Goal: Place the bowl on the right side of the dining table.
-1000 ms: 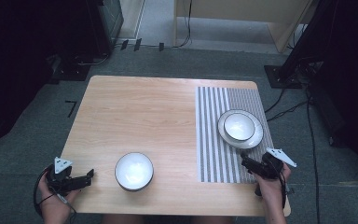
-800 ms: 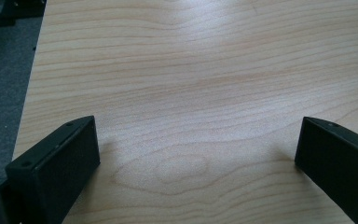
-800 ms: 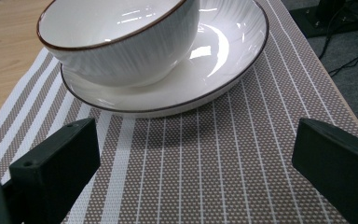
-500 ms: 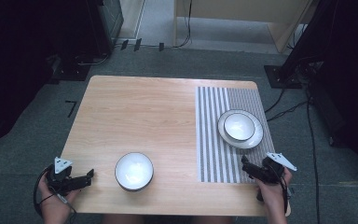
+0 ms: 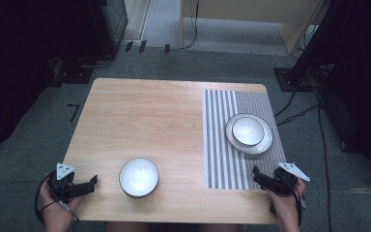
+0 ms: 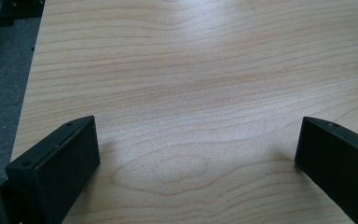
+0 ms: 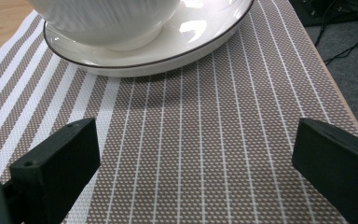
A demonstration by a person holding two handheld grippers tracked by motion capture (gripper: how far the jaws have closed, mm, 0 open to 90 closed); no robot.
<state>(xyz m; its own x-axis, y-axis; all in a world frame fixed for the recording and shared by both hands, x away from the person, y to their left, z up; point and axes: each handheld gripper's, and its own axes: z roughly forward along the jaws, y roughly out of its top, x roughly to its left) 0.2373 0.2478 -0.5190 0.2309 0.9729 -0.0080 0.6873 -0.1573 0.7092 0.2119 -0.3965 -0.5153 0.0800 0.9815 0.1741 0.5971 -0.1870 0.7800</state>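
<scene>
Beside the mat [image 5: 244, 140]: bowl [image 5: 138, 177] alone on bare desk [image 5: 145, 116], another on plate [image 5: 266, 142]. Both tongs, left [image 5: 94, 181] and right [image 5: 255, 171], spread wide, empty. Probably best: approach a rim squarely, pinch gently.

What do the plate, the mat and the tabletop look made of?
Plate: likely glazed ceramic, glossy white with bright highlights and a thin dark rim line. Mat: seems a woven synthetic, matte brown mesh with white stripes. Tabletop: light wood or wood-look laminate, grain visible, faint sheen.
</scene>
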